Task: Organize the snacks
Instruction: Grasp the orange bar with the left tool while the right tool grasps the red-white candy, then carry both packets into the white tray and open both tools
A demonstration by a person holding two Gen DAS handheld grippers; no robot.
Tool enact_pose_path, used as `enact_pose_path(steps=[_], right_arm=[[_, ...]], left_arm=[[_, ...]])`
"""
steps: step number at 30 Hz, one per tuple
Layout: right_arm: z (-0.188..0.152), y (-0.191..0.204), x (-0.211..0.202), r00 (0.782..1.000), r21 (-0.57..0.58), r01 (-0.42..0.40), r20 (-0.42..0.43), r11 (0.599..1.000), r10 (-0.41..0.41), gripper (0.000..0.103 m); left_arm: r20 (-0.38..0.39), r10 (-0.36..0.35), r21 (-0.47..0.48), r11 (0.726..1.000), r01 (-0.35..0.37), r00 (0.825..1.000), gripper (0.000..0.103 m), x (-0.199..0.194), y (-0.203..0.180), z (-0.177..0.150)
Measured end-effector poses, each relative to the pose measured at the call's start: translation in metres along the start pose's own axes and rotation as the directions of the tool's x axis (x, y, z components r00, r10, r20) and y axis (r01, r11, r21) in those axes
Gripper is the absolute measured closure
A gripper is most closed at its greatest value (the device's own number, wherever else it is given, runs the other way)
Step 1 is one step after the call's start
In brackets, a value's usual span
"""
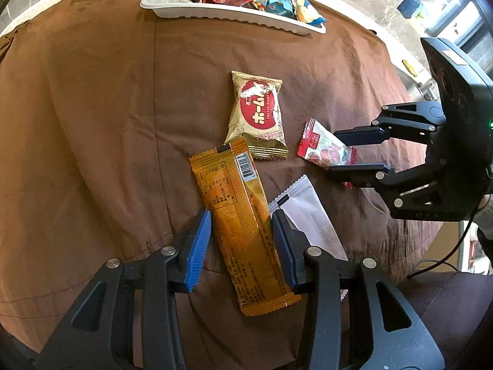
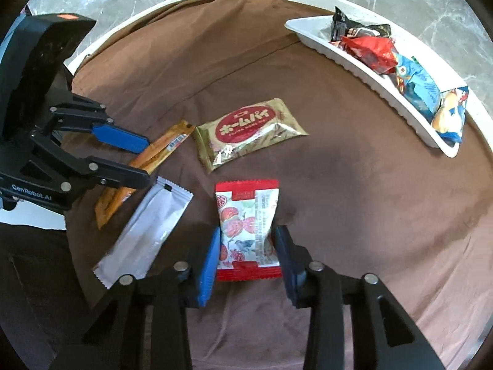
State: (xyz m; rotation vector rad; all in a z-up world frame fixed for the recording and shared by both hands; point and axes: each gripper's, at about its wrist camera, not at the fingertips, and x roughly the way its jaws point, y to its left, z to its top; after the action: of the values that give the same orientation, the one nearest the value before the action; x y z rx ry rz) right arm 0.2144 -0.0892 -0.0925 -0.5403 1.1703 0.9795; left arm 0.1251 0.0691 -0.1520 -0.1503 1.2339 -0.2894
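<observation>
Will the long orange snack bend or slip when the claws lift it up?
The orange snack bar looks long and thin, so its free ends may droop a little. Its shiny wrapper could slide between the left gripper pads. It probably feels light, like the packets already in the white tray.

A round white table (image 2: 480, 114) is draped with a brown cloth (image 1: 92, 123) that covers most of its top. On the cloth lie four loose snacks: an orange bar wrapper (image 1: 243, 231), a white sachet (image 1: 311, 219) just beside it, a gold pie packet (image 1: 258, 117) touching the bar's far end, and a red-and-white candy packet (image 2: 246, 231). A white tray (image 1: 215, 15) holding wrapped snacks sits near the far edge.
</observation>
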Motion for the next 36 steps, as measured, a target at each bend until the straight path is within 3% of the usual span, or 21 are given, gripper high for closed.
enact_pose_path(steps=[4, 8, 24, 36], right_arm=[[-0.002, 0.006, -0.001, 0.999, -0.035, 0.033, 0.011, 0.999, -0.033, 0.066], [-0.003, 0.003, -0.003, 1.000, -0.003, 0.008, 0.024, 1.000, -0.008, 0.069], [-0.013, -0.018, -0.025, 0.990, 0.158, -0.119, 0.089, 0.980, 0.106, 0.070], [0.005, -0.044, -0.048, 0.977, 0.234, -0.165, 0.172, 0.958, 0.126, 0.071]], left_arm=[[-0.003, 0.015, 0.022, 1.000, -0.015, 1.000, 0.063, -0.001, -0.002, 0.000], [-0.004, 0.039, 0.058, 0.998, -0.038, 0.999, 0.065, 0.000, -0.009, 0.000], [0.053, -0.031, 0.016, 0.999, 0.030, 0.998, 0.071, -0.022, -0.001, 0.003], [0.124, -0.050, 0.016, 0.999, 0.049, 0.991, 0.071, -0.049, 0.011, 0.039]])
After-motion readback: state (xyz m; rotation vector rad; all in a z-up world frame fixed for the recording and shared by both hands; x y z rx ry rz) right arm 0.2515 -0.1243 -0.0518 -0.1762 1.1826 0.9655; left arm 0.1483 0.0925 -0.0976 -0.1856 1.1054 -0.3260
